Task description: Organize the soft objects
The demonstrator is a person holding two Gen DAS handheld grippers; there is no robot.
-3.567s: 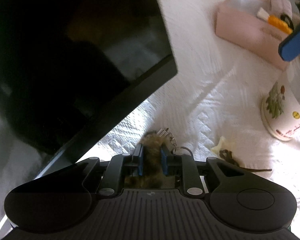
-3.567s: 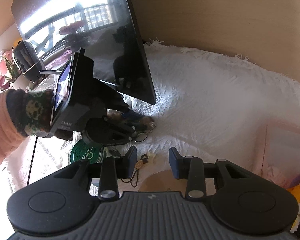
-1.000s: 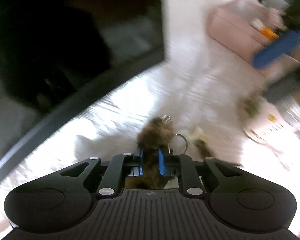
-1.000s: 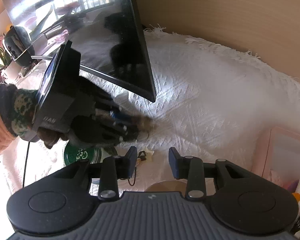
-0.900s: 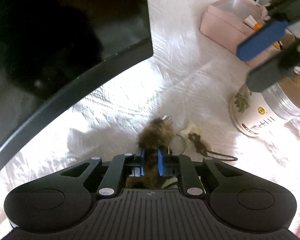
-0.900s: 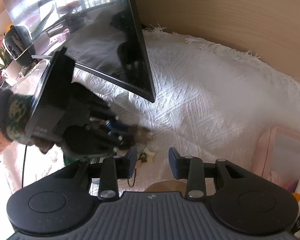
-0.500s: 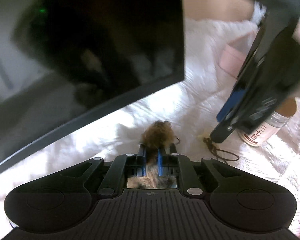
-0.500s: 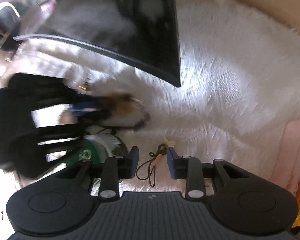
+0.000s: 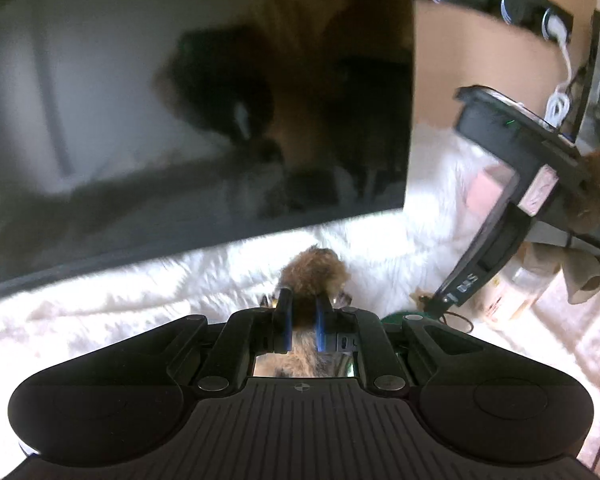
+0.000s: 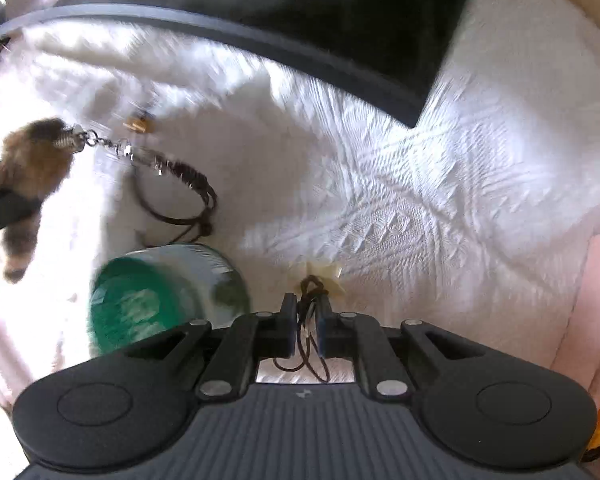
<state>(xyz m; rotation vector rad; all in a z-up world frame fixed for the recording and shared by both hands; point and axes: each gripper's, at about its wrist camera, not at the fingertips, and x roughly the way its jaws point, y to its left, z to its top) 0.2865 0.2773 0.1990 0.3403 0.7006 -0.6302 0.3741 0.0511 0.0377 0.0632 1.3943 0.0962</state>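
pinching the fur charm (image 9: 314,276) in our left gripper (image 9: 303,322), we close the right gripper (image 10: 305,328) on the star's cord (image 10: 309,312); we should lift gently, avoiding the green can (image 10: 160,296).

The left wrist view sits low over the white cloth (image 9: 180,296), facing the far dark monitor (image 9: 196,120) close ahead, with the other handheld unit (image 9: 496,216) at its right. The right wrist view looks steeply down at the same cloth (image 10: 400,184) from nearby. Both share the monitor's lower edge (image 10: 300,56) and the furry brown keychain (image 10: 36,160), seen also up close (image 9: 314,272).
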